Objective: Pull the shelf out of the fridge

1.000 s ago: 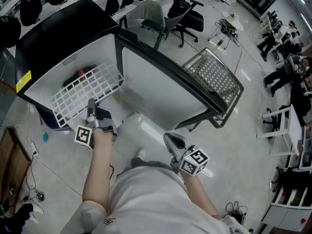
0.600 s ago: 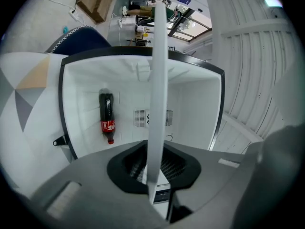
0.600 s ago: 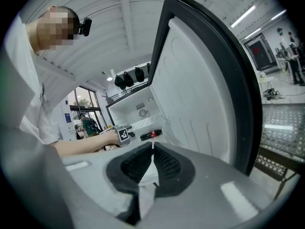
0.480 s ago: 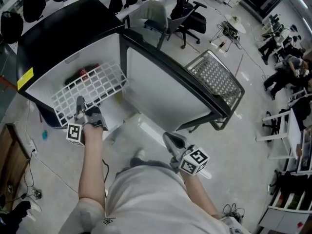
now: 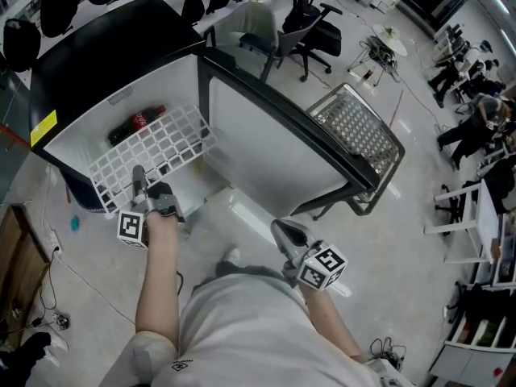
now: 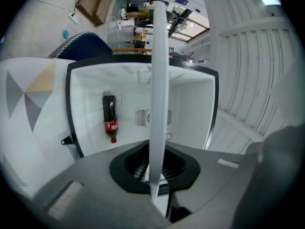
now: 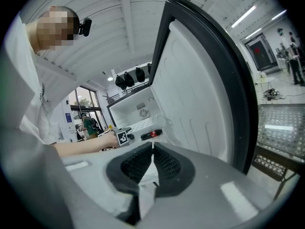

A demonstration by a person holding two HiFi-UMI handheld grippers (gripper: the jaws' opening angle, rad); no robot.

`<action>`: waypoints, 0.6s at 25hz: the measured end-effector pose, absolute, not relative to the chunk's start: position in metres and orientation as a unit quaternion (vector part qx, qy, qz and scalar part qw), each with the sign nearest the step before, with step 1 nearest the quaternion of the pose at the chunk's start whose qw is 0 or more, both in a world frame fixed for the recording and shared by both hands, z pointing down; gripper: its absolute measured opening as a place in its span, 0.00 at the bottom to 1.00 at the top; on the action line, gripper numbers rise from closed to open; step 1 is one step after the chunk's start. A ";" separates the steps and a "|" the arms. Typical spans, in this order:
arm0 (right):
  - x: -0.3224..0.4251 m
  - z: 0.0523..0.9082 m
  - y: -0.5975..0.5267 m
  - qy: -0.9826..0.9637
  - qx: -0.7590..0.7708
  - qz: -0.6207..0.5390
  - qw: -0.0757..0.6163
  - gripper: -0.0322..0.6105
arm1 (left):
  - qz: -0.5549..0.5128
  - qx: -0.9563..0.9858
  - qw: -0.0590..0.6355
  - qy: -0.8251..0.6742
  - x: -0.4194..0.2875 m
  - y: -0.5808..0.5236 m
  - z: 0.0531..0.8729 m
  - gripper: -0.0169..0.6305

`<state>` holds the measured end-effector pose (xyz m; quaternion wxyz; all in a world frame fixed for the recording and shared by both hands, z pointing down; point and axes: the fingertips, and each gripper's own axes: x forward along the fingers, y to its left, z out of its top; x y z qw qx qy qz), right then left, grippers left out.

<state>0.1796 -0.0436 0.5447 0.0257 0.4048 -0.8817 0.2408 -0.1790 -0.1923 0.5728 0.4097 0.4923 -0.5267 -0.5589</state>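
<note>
The black fridge (image 5: pixel 97 47) stands open, its door (image 5: pixel 274 151) swung out to the right. A white wire shelf (image 5: pixel 157 143) sticks partway out of the white interior. My left gripper (image 5: pixel 139 177) has the shelf's front edge between its jaws, which are closing on it. In the left gripper view the shelf (image 6: pixel 158 75) runs edge-on up from that gripper (image 6: pixel 153 171). A cola bottle (image 5: pixel 137 123) lies inside behind the shelf, and the bottle (image 6: pixel 110 118) shows again in the left gripper view. My right gripper (image 5: pixel 284 234) hangs shut and empty by the person's waist, and in its own view that gripper (image 7: pixel 151 149) holds nothing.
A metal mesh rack (image 5: pixel 355 127) stands beyond the door at the right. Office chairs (image 5: pixel 302 22) are behind the fridge. A wooden board (image 5: pixel 20 264) and cables (image 5: pixel 56 289) lie on the floor at the left. People stand far right.
My left gripper moved left along the shelf's front, then back a little. The shelf shifted with it, and more of the cola bottle shows. The right gripper has stayed put.
</note>
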 end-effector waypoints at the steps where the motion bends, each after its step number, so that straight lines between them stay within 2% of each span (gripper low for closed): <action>1: 0.180 0.544 -0.043 -0.882 0.405 0.240 0.025 0.07 | -0.563 0.489 0.411 -0.525 -0.175 -0.186 0.573 0.07; 15: 0.170 0.546 -0.007 -0.885 0.391 0.250 0.026 0.07 | -0.555 0.502 0.468 -0.470 -0.131 -0.083 0.604 0.07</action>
